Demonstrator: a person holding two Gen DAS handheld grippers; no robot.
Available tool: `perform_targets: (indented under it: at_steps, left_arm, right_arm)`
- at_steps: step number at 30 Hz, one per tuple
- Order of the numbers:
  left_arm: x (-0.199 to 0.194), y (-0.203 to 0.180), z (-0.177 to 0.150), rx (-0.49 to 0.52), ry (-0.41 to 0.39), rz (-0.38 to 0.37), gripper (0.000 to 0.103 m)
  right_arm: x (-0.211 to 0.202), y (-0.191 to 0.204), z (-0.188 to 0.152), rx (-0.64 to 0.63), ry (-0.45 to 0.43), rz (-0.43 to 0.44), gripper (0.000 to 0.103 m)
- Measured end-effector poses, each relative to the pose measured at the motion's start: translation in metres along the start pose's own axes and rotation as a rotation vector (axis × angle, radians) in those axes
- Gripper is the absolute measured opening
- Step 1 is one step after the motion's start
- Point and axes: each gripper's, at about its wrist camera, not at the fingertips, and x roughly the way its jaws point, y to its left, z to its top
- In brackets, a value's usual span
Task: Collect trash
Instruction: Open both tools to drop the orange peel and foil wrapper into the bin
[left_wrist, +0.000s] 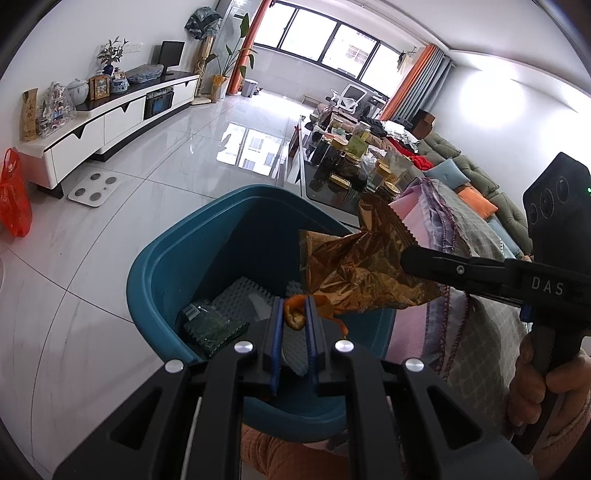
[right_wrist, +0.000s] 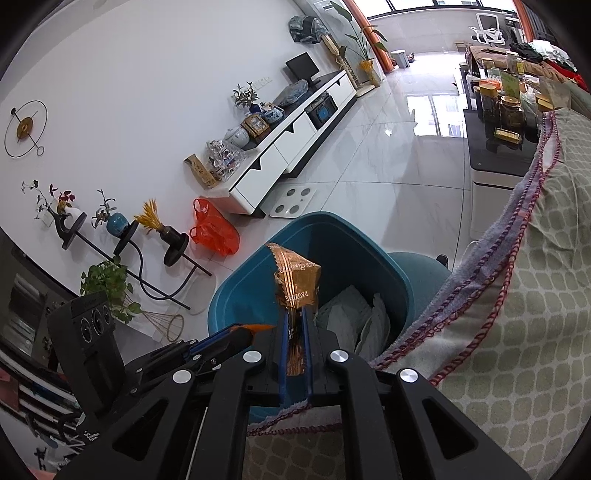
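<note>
From the left wrist we see our left gripper (left_wrist: 294, 317) clamped on an orange peel (left_wrist: 293, 316) over the open blue bin (left_wrist: 155, 266), poised to drop, while from the right wrist our right gripper (right_wrist: 295, 332) pinches a gold wrapper (right_wrist: 295, 280) above it, the blanket (right_wrist: 517, 295) crowding the rim.

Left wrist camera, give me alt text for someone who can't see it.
The left gripper pinches a piece of orange peel over an open blue bin that already holds some trash. From the right, the right gripper holds a crinkled gold wrapper above the same bin, in a bright living room.
</note>
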Motion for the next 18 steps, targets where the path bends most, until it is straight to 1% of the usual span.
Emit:
perform_targets:
  at_steps: [9, 13, 15, 18]
  left_arm:
    - [0.009, -0.001, -0.004, 0.001, 0.010, 0.006, 0.013]
    - [0.012, -0.001, -0.003, 0.001, 0.010, 0.006, 0.019]
    - [0.012, -0.001, -0.003, -0.001, 0.005, 0.007, 0.025]
    - [0.013, 0.001, -0.003, -0.005, 0.004, 0.008, 0.030]
  right_arm:
    - [0.002, 0.001, 0.001, -0.003, 0.004, -0.009, 0.011]
    - [0.003, 0.001, 0.001, -0.004, 0.001, -0.009, 0.018]
    - [0.003, 0.001, 0.001, -0.004, 0.001, -0.008, 0.019]
    - [0.003, 0.001, 0.002, 0.000, -0.001, -0.008, 0.019]
